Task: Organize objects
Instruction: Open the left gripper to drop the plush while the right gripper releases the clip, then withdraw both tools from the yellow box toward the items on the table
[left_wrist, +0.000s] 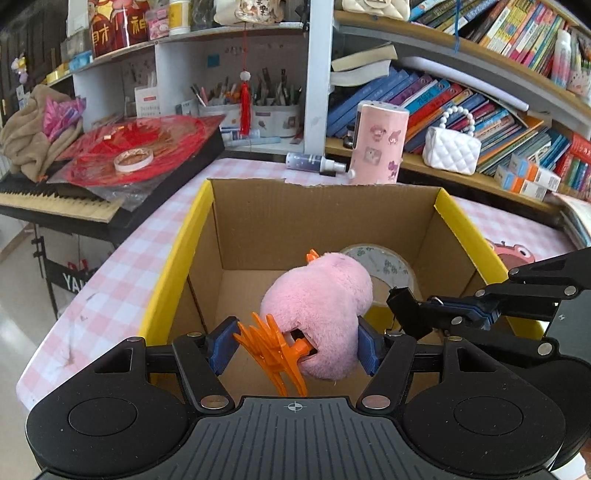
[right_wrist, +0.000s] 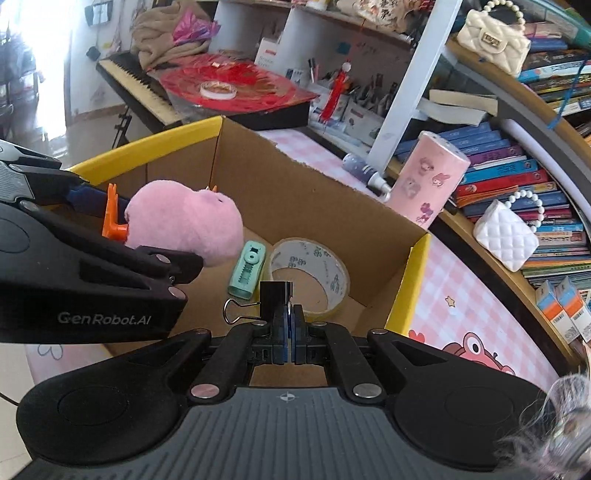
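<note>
An open cardboard box (left_wrist: 192, 236) (right_wrist: 406, 288) with yellow rim stands on the pink checked table. My left gripper (left_wrist: 295, 349) is shut on a pink plush hair claw with orange teeth (left_wrist: 317, 306) (right_wrist: 184, 225) and holds it over the box's inside. My right gripper (right_wrist: 289, 314) is shut on a black binder clip (right_wrist: 275, 293) (left_wrist: 406, 308), also above the box. On the box floor lie a roll of tape (right_wrist: 310, 277) (left_wrist: 384, 264) and a mint green stapler-like thing (right_wrist: 248, 269).
A pink sticker-covered cylinder (left_wrist: 376, 144) and a spray bottle (left_wrist: 314, 162) stand behind the box. White quilted purse (left_wrist: 450, 147) and books fill the shelf at right. A keyboard (left_wrist: 55, 206) with red decorations and a tape roll (left_wrist: 133, 158) sits at left.
</note>
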